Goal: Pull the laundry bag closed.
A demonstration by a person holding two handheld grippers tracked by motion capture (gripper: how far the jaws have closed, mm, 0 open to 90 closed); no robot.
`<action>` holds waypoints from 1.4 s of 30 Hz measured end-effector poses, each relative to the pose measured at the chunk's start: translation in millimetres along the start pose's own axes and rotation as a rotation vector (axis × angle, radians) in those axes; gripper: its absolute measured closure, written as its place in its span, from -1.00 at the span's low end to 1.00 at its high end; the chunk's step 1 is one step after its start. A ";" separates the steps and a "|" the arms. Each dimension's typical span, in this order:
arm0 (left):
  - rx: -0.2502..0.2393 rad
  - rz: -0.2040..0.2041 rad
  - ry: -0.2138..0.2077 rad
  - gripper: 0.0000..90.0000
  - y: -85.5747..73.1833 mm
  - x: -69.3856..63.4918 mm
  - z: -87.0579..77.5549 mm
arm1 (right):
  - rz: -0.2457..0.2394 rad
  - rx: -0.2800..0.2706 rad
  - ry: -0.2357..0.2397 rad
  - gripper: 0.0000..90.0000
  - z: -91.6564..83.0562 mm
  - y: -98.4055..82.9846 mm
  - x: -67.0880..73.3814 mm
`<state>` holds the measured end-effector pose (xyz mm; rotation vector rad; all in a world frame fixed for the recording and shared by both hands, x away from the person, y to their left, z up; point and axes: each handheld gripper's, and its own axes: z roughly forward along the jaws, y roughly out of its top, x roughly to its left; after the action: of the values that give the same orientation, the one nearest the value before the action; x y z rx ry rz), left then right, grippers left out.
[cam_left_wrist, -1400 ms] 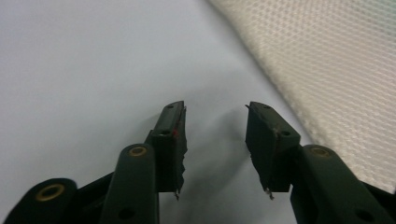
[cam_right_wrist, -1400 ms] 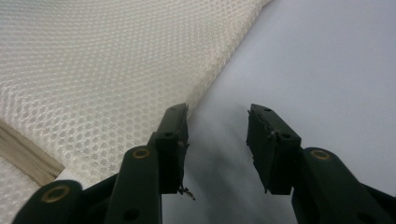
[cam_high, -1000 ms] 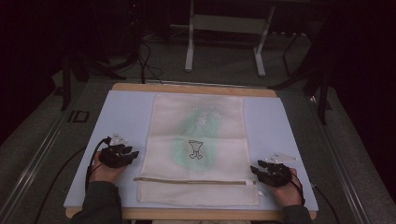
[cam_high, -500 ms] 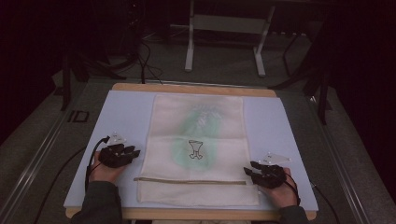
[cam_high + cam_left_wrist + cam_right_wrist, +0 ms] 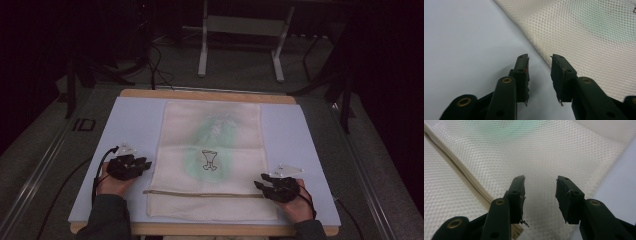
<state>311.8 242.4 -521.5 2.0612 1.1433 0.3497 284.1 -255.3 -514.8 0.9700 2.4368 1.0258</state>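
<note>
A cream mesh bag (image 5: 212, 150) lies flat on the table, with a green patch and a small black goblet-shaped mark (image 5: 209, 160) at its middle. A zipper (image 5: 200, 193) runs across its near end. My left gripper (image 5: 146, 164) rests just off the bag's left edge. Its jaws (image 5: 539, 60) are open over bare mat and have just been closing; the mesh edge (image 5: 586, 30) lies by the right jaw. My right gripper (image 5: 259, 182) sits at the zipper's right end. Its jaws (image 5: 540, 180) are open over the mesh (image 5: 536, 152) and have narrowed slightly, and the zipper (image 5: 461, 175) passes to their left.
A pale blue mat (image 5: 135, 125) covers the wooden table (image 5: 210, 94). Beyond the far edge stand a metal frame (image 5: 240, 30) and floor cables (image 5: 155, 65). Dark stands flank the table. Bare mat borders the bag on both sides.
The right gripper has slid left onto the bag's right edge near the zipper's end. The left hand has stayed where it was.
</note>
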 end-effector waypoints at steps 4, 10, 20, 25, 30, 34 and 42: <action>-0.004 0.003 -0.011 0.53 0.3 -1.0 -0.1 | -0.014 -0.001 0.015 0.31 1.9 3.4 4.8; -0.001 0.005 -0.006 0.54 -0.1 -0.6 0.7 | -0.019 -0.008 0.040 0.31 4.7 7.0 10.5; -0.007 0.005 -0.013 0.53 0.4 -1.1 -0.4 | -0.056 -0.004 0.070 0.30 13.8 15.1 23.6; -0.005 0.012 -0.012 0.53 0.6 -1.7 -0.5 | -0.073 0.000 0.087 0.30 17.7 21.5 30.7; -0.007 0.012 -0.009 0.51 0.6 -1.7 -0.7 | -0.082 -0.001 0.097 0.30 20.8 25.6 34.9; -0.007 0.013 -0.004 0.51 0.8 -2.2 -0.8 | -0.087 -0.001 0.104 0.30 22.1 28.7 37.4; -0.008 0.014 -0.004 0.49 0.9 -2.5 -0.9 | -0.116 0.003 0.130 0.30 29.6 37.0 45.9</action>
<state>310.6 240.4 -520.0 2.0633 1.1236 0.3561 283.8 -189.4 -509.9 0.7743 2.5660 1.0755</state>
